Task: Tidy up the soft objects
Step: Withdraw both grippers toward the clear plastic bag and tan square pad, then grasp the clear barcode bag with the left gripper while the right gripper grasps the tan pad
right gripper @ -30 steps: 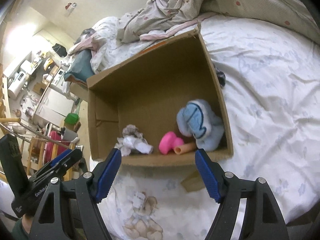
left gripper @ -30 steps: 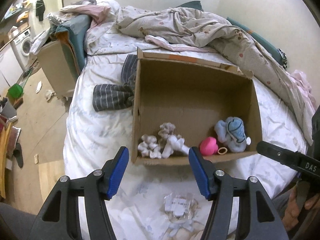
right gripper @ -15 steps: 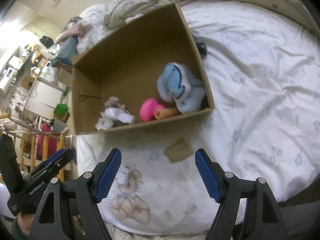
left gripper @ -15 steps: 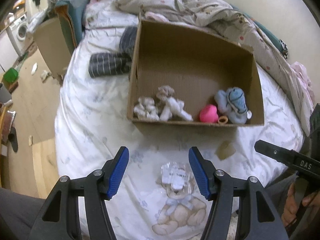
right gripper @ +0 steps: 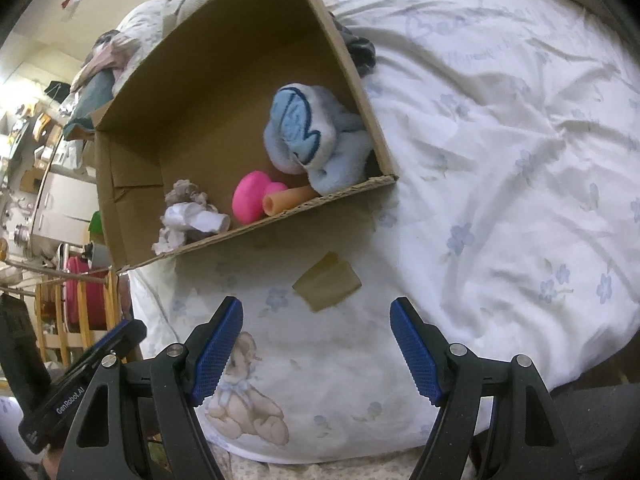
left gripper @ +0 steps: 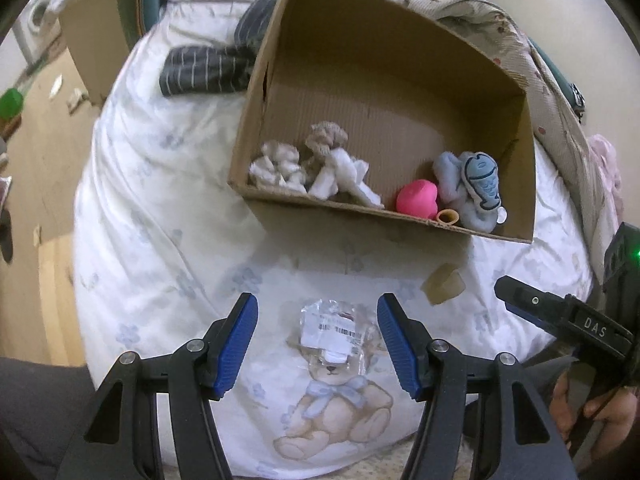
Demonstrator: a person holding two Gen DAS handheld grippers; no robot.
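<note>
Both grippers have dropped and tipped downward since a second ago: the cardboard box has slid toward the top of each view, and the bedsheet's printed teddy bear now shows in full near the bottom.

A clear plastic packet with a white barcode label lies on the sheet, just above the bear print and between the blue pads of the left gripper. The pads stand apart on either side of it and do not touch it. The right gripper is wider still, with bare sheet between its pads and nothing gripped. Just beyond its tips lies a small tan square piece, flat on the sheet below the box's near wall.

The box holds the soft items along its near wall: a pale grey-white plush cluster to the left, a pink rounded toy beside a short orange tube, and a light blue plush in the right corner.

Outside the box, a dark striped garment lies at its far left corner, and a rumpled patterned blanket runs behind it. A hand at the right edge grips the other tool's handle.
</note>
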